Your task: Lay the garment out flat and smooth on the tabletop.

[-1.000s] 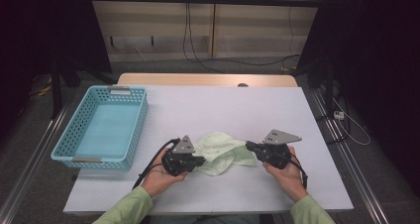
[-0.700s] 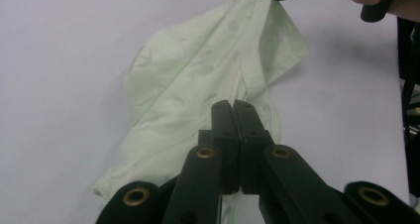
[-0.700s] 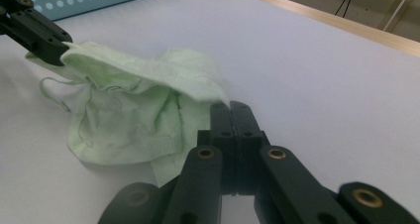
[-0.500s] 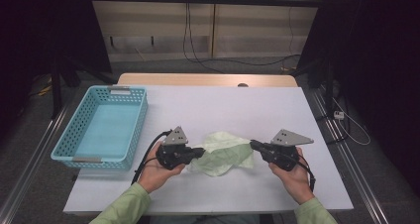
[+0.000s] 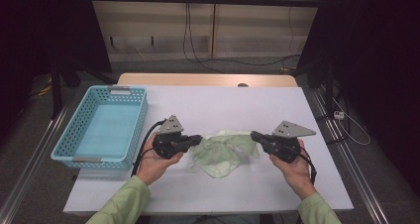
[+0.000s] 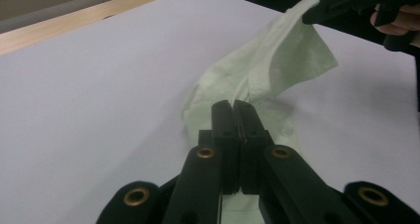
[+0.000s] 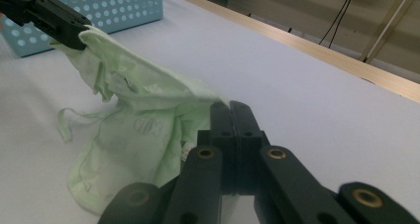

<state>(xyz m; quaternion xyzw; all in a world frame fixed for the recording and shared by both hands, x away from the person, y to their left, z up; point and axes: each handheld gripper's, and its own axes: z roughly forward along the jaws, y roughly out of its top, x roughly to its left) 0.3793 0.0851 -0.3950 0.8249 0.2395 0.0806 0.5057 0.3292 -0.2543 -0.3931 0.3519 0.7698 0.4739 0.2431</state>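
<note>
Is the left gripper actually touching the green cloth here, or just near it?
Touching. In the left gripper view, the left gripper has its jaws shut on an edge of the green cloth, with the fabric running out from between them.

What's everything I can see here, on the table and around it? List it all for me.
cloth: one, pale green, crumpled, near the table's front middle, pinched at its two ends and partly lifted
basket: one, light blue plastic with holes, on the table's left side, nothing visible inside
table: one, white top with a wooden strip along the far edge
cables: several, dark, hanging and lying along the floor by the back wall
left gripper: one, black with a grey plate on top, fingers shut on the cloth's left end
right gripper: one, black with a grey plate, fingers shut on the cloth's right end
sleeves: two, light green, at the bottom edge
</note>
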